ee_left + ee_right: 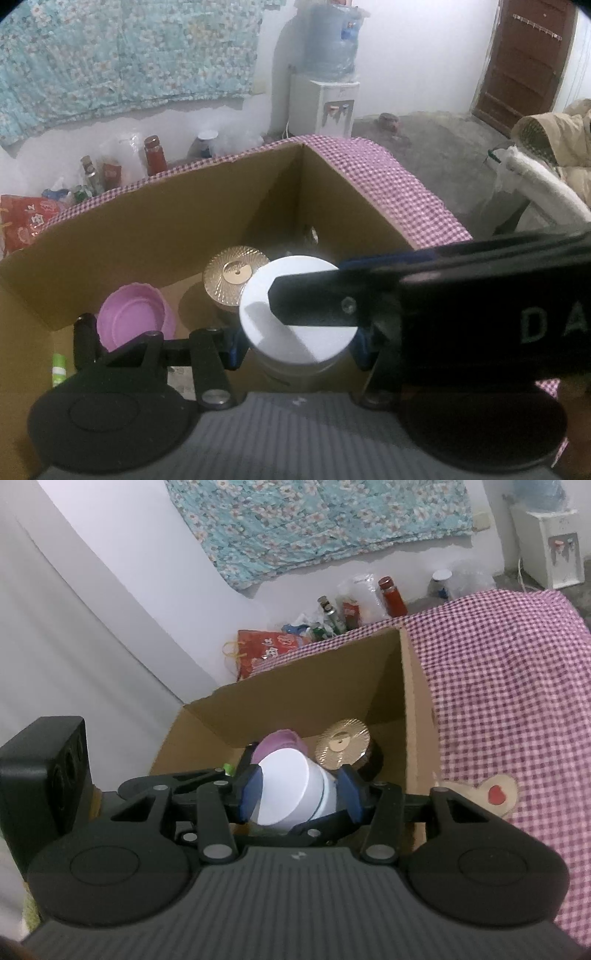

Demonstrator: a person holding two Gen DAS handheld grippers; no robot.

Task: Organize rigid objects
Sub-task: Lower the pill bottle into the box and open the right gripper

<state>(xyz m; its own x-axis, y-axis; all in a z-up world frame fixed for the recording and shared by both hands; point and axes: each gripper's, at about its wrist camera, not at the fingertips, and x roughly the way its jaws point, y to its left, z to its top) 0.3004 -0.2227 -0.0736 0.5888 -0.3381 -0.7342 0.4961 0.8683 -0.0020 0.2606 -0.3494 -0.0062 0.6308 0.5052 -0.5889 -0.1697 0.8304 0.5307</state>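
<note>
A white lidded jar (pixel 295 332) (pixel 291 790) hangs over an open cardboard box (pixel 155 229) (pixel 306 686). Both grippers close on it. My left gripper (pixel 299 343) grips its body from both sides with blue pads. My right gripper (pixel 301 794) also clamps it between blue pads (pixel 251 794); its black finger (pixel 325 302) crosses the jar's lid in the left wrist view. Inside the box lie a pink bowl (pixel 133 317) (pixel 277 742) and a jar with a gold ribbed lid (pixel 236 273) (pixel 343 746).
The box sits on a purple checked cloth (pixel 388 184) (pixel 509 686). A green-white tube (pixel 59 369) lies in the box at the left. Bottles and a red bag (pixel 269 646) stand by the wall. A water dispenser (pixel 325 103) stands behind.
</note>
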